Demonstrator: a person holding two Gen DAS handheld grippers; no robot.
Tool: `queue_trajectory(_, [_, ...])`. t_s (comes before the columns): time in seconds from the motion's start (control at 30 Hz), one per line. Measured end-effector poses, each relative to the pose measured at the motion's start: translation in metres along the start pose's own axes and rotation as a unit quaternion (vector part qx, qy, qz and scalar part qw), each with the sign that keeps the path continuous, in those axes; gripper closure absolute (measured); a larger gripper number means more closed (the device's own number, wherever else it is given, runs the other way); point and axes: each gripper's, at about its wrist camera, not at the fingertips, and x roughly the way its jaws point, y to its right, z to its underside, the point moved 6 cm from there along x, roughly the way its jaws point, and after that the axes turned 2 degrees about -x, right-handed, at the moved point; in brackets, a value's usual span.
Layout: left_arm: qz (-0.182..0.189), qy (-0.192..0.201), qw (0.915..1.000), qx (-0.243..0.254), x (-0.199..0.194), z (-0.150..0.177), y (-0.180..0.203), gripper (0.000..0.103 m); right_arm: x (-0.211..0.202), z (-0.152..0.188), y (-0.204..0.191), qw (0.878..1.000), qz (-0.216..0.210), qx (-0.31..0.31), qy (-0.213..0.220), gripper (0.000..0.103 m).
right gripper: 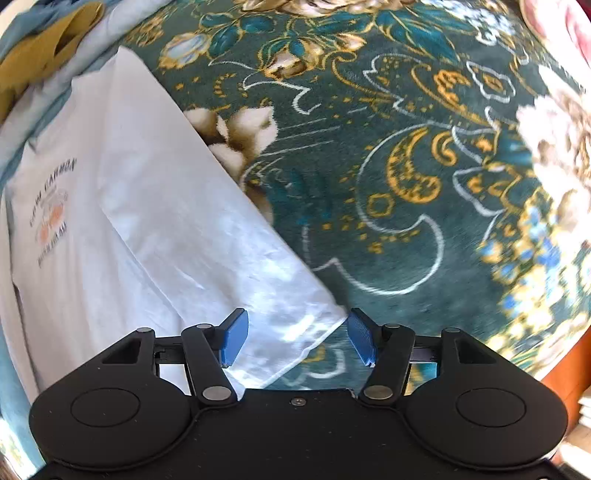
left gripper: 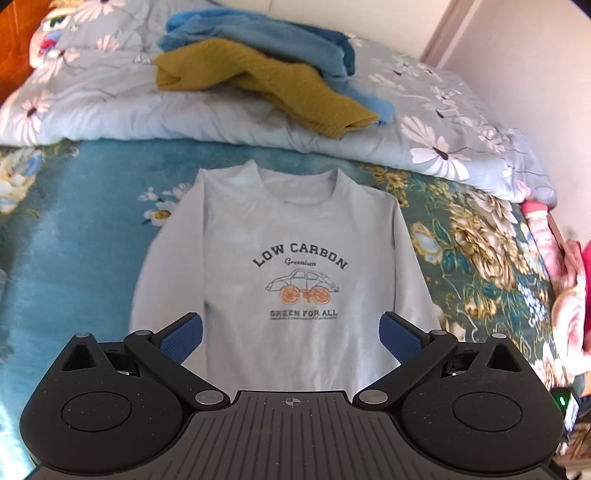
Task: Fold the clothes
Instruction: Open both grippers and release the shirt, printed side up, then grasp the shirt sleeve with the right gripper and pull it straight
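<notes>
Shirt [left gripper: 295,258] lies flat and face up on the bedspread [left gripper: 74,240], sleeves down its sides, no fold showing — both left gripper [left gripper: 291,338] and right gripper [right gripper: 298,341] hang spread and empty, the right over a sleeve cuff [right gripper: 295,332]

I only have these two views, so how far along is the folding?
Done: the white shirt lies flat, print up, on the teal blanket. In hand: nothing gripped; the right gripper is open around a sleeve end, the left gripper open over the hem. Left: every fold, plus the yellow and blue garments on the duvet.
</notes>
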Motion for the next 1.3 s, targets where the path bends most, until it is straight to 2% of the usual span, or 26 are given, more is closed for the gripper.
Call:
queue_trajectory(0.07, [-0.006,0.004,1.0000,0.007,-0.015,0.003,-0.006,0.001,0.001,0.001,-0.001,1.000,-0.001,0.024,0.009,0.045])
queue_trajectory(0.13, [-0.012,0.008,0.9998,0.013,-0.030,0.006,-0.012,0.001,0.000,0.004,0.001,0.999,0.000,0.050,0.013,0.068])
queue_trajectory(0.17, [-0.016,0.009,0.9997,0.014,-0.037,0.009,-0.017,0.001,-0.002,0.005,0.004,0.998,-0.003,0.063,0.013,0.097])
queue_trajectory(0.2, [-0.021,0.009,0.9997,0.012,-0.043,0.011,-0.023,0.001,-0.004,0.006,0.006,0.997,-0.008,0.075,0.014,0.098])
queue_trajectory(0.33, [-0.038,0.017,0.9991,-0.007,-0.064,0.014,-0.041,0.001,-0.026,-0.004,0.009,0.996,-0.019,0.074,0.043,0.099])
queue_trajectory(0.5, [-0.060,0.032,0.9969,-0.039,-0.078,0.008,-0.050,0.001,-0.067,-0.046,0.022,0.995,0.015,0.025,0.095,0.099])
queue_trajectory(0.7, [-0.077,0.055,0.9930,-0.071,-0.081,-0.015,-0.039,0.001,-0.104,-0.129,0.049,0.984,0.069,-0.041,0.159,0.099])
queue_trajectory(0.87, [-0.096,0.073,0.9888,-0.089,-0.079,-0.036,-0.017,0.001,-0.120,-0.200,0.073,0.977,0.086,-0.049,0.190,0.099])
queue_trajectory(1.07, [-0.117,0.064,0.9862,-0.098,-0.069,-0.046,0.008,0.001,-0.100,-0.254,0.090,0.974,0.098,-0.091,0.181,0.099])
queue_trajectory(1.2, [-0.137,0.053,0.9837,-0.104,-0.066,-0.043,0.012,0.001,-0.070,-0.260,0.092,0.976,0.113,-0.121,0.144,0.099])
queue_trajectory(1.3, [-0.151,0.045,0.9817,-0.106,-0.064,-0.040,0.013,0.001,-0.044,-0.251,0.102,0.979,0.122,-0.125,0.109,0.099])
